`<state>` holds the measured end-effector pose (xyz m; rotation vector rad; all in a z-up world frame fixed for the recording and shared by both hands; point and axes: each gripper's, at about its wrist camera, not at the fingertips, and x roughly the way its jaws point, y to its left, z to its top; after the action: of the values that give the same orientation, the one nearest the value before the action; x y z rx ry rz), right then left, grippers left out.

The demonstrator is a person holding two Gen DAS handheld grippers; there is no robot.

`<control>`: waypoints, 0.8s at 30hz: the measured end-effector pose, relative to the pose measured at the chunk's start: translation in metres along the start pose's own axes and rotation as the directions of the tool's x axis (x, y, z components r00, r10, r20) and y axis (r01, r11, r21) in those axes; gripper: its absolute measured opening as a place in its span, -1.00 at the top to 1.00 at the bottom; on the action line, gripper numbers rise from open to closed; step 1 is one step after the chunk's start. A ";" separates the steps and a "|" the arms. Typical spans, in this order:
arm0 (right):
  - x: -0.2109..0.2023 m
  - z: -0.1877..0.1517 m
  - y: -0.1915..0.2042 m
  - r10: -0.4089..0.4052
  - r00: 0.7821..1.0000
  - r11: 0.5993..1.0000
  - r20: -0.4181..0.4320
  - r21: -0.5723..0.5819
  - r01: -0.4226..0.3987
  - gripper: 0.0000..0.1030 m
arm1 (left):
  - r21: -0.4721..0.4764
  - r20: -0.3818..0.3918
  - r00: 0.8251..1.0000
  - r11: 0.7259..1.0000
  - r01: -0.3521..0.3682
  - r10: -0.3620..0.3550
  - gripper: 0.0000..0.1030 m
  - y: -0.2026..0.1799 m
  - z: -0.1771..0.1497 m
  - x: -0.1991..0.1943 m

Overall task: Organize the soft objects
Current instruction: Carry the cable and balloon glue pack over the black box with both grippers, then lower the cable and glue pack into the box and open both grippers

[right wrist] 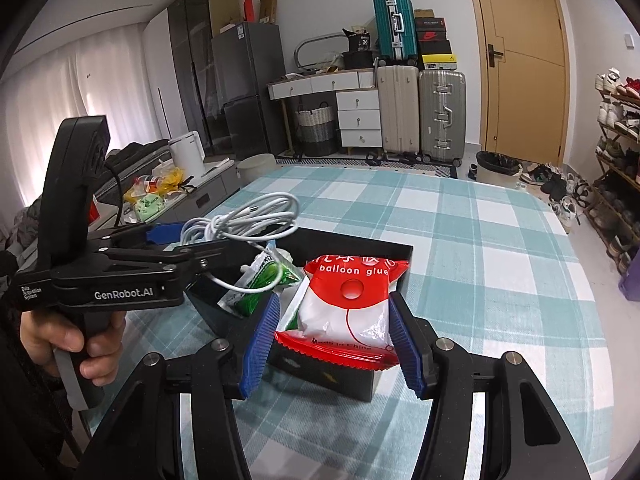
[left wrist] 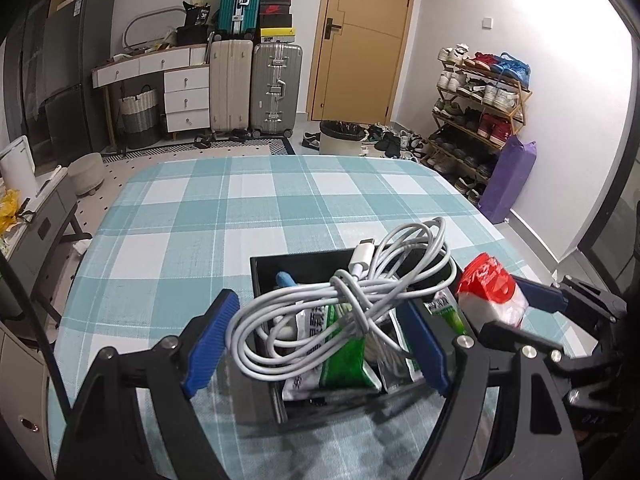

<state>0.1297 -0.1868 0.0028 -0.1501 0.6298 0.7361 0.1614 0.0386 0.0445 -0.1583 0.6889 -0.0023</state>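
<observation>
A black open box (left wrist: 304, 258) stands on the checked table and holds green-and-white packets (left wrist: 340, 354). My left gripper (left wrist: 320, 340) is shut on a coiled white cable (left wrist: 340, 300) and holds it over the box. My right gripper (right wrist: 332, 340) is shut on a red-and-white "balloon glue" packet (right wrist: 348, 304) just above the box's near wall (right wrist: 332, 376). In the left wrist view the packet (left wrist: 490, 292) and right gripper sit at the box's right side. In the right wrist view the left gripper (right wrist: 172, 240) holds the cable (right wrist: 256, 216) at the box's left.
The teal checked tablecloth (left wrist: 240, 208) covers the table around the box. Beyond the table's far edge are suitcases (left wrist: 252, 84), a white bin (left wrist: 340, 138), a shoe rack (left wrist: 480, 112) and a purple bag (left wrist: 508, 180).
</observation>
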 end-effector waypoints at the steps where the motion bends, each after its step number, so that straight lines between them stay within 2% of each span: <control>1: 0.004 0.001 0.001 0.001 1.000 1.000 -0.007 -0.005 -0.001 -0.08 | -0.006 -0.003 1.000 1.000 -0.001 0.001 -0.56 0.001 0.001 0.003; 13: 0.033 0.007 0.000 -0.010 0.998 0.999 -0.054 -0.036 0.009 -0.08 | -0.023 -0.028 0.999 1.000 0.018 -0.019 -0.57 0.000 0.010 0.031; 24: 0.047 0.010 -0.003 -0.026 0.998 0.998 -0.054 -0.061 0.023 -0.08 | 0.069 -0.031 0.999 0.997 -0.019 0.021 -0.58 -0.013 0.009 0.037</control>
<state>0.1630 -0.1581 -0.0174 -0.2339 0.6576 0.7295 0.1959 0.0251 0.0301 -0.0858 0.7215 -0.0092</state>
